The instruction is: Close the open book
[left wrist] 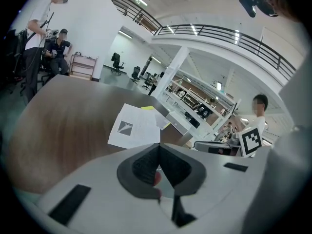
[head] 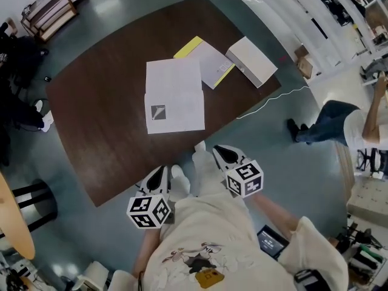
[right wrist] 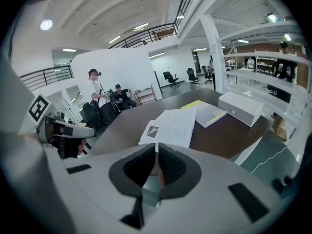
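— The open book (head: 174,96): does any gripper hold it?

— No. The left gripper (head: 161,173) has its jaws pressed together with nothing between them, and the right gripper (head: 219,151) is the same. Both are just off the near edge of the table (head: 103,120), over the floor.

— And where is the book on the table?

— It lies flat near the middle of the table, pages up, one page with a small dark picture. It is apart from both grippers.

— What is farther on the table?

— A thin booklet (head: 212,64) with a yellow edge is toward the far side, just beside the book's corner; I cannot tell if they touch. A white box (head: 251,60) sits by the table's far right edge.
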